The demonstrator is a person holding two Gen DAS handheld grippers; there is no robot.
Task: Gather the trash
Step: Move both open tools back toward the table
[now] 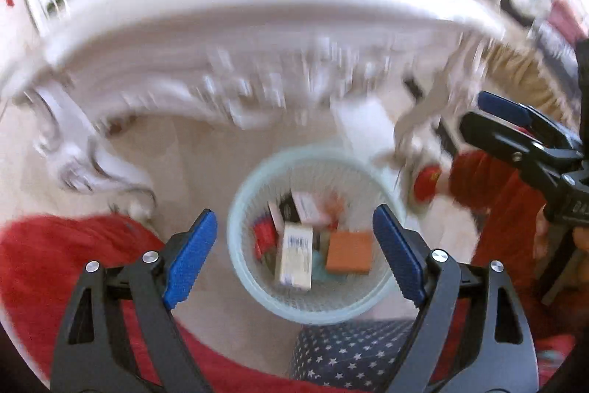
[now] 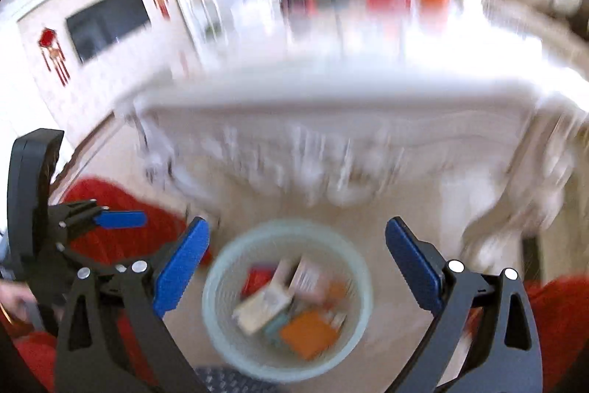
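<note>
A pale blue mesh wastebasket (image 1: pixel 243 279) stands on the beige floor below both grippers; it also shows in the right wrist view (image 2: pixel 217 326). It holds several pieces of trash: a white carton with a barcode (image 1: pixel 296 255), an orange box (image 1: pixel 349 251) and a red packet (image 1: pixel 265 238). My left gripper (image 1: pixel 294 255) is open and empty above the basket. My right gripper (image 2: pixel 296 269) is open and empty above it too. The right gripper shows at the right of the left wrist view (image 1: pixel 515 124). The left gripper shows at the left of the right wrist view (image 2: pixel 117 220). Both views are blurred.
A white ornate carved table (image 1: pixel 184 69) stands just beyond the basket, with its curved leg (image 1: pixel 73 150) at the left. A red fuzzy rug or cushion (image 1: pixel 55 264) lies at the left. A blue star-patterned cloth (image 1: pixel 349 352) lies in front of the basket.
</note>
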